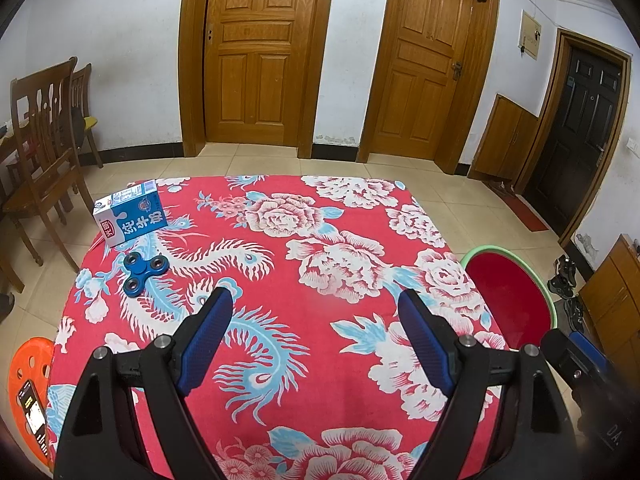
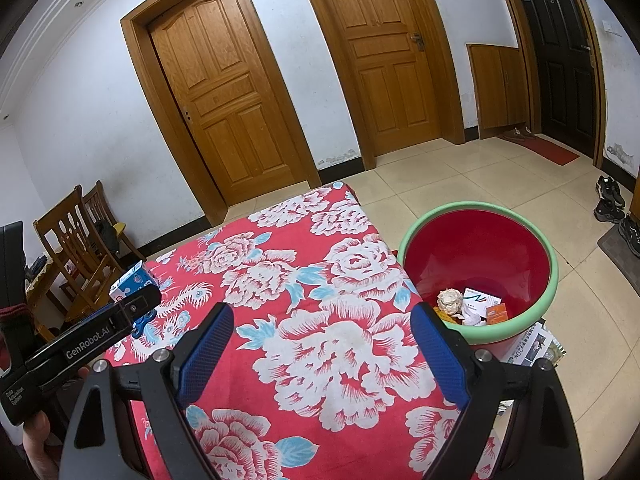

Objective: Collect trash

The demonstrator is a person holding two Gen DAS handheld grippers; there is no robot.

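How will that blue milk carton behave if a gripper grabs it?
The milk carton lies on its side on the floral cloth, so it probably won't tip. Its flat faces look easy to pinch, though cardboard may dent. If empty, it is likely light.

You see a red cloth (image 1: pixel 320 360) with white-and-blue flowers, a blue-and-white carton (image 1: pixel 130 213) at ten o'clock, and a green-rimmed red bin (image 2: pixel 480 256)

Blue milk carton (image 1: pixel 130 213) lay at the far left corner of my floral-clothed table (image 1: pixel 280 360), blue fidget spinner (image 1: pixel 143 272) just nearer. Green-rimmed red basin (image 2: pixel 552 276) stood on the floor right of the table, crumpled paper ball (image 2: pixel 450 300) and cards inside.
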